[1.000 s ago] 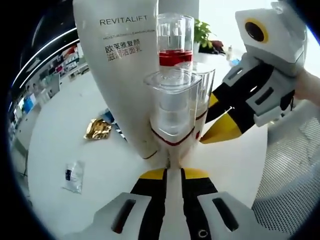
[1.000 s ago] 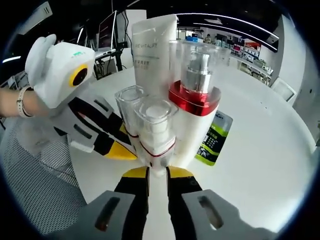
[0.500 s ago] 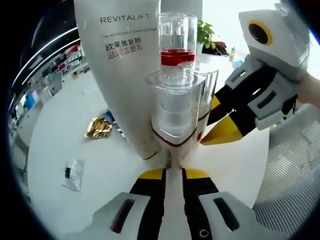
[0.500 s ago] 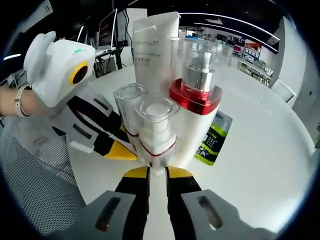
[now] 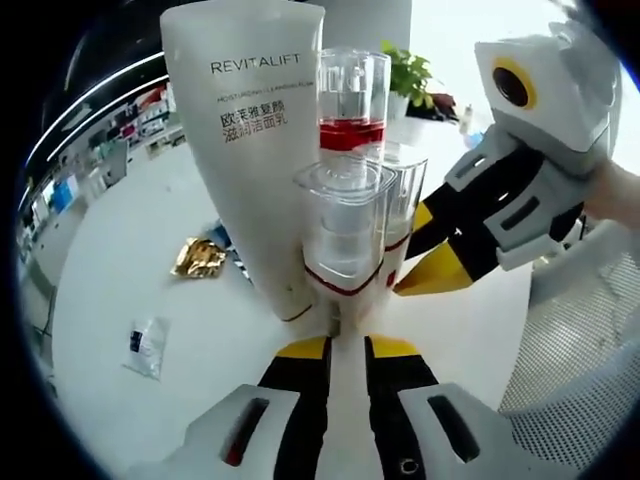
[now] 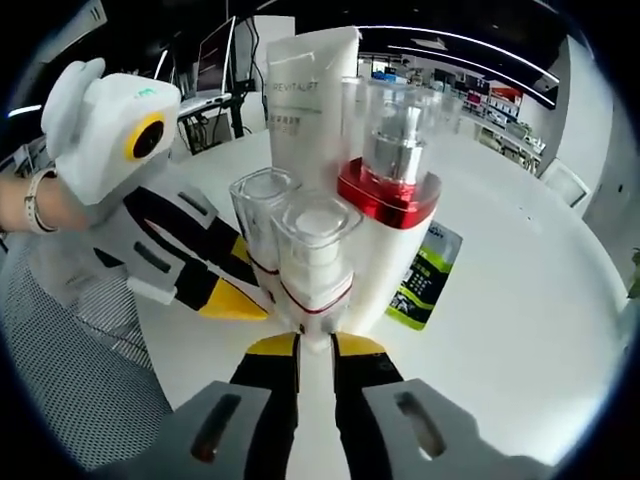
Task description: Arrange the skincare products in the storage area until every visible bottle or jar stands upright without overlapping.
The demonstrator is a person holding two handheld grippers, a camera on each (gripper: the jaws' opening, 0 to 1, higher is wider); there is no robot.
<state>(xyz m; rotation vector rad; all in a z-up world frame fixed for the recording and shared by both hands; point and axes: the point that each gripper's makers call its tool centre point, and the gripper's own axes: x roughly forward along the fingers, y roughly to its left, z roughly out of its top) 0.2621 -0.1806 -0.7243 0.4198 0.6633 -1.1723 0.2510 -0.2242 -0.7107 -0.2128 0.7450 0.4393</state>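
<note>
Left gripper view: the left gripper (image 5: 345, 345), black with yellow tips, has its jaws clenched on the base of a small clear-capped white pump bottle with a red band (image 5: 340, 235), which stands upright on the round white table (image 5: 130, 270). Touching it on the far side stand a second small clear-capped bottle (image 5: 400, 205), a taller white pump bottle with a red collar under a clear cap (image 5: 352, 95), and, at left, a tall white tube printed REVITALIFT (image 5: 250, 150), all upright. The right gripper (image 5: 405, 288) enters from the right, its yellow tips at the second small bottle. A crumpled gold foil wrapper (image 5: 195, 257) and a small clear sachet (image 5: 147, 348) lie well apart at left.

Right gripper view: the right gripper (image 6: 315, 345) clasps the nearest small clear-capped bottle (image 6: 315, 260). The left gripper (image 6: 262, 312) reaches in from the left, beside its neighbour. A green-and-black flat packet (image 6: 425, 280) lies near the tall bottle's right side.
</note>
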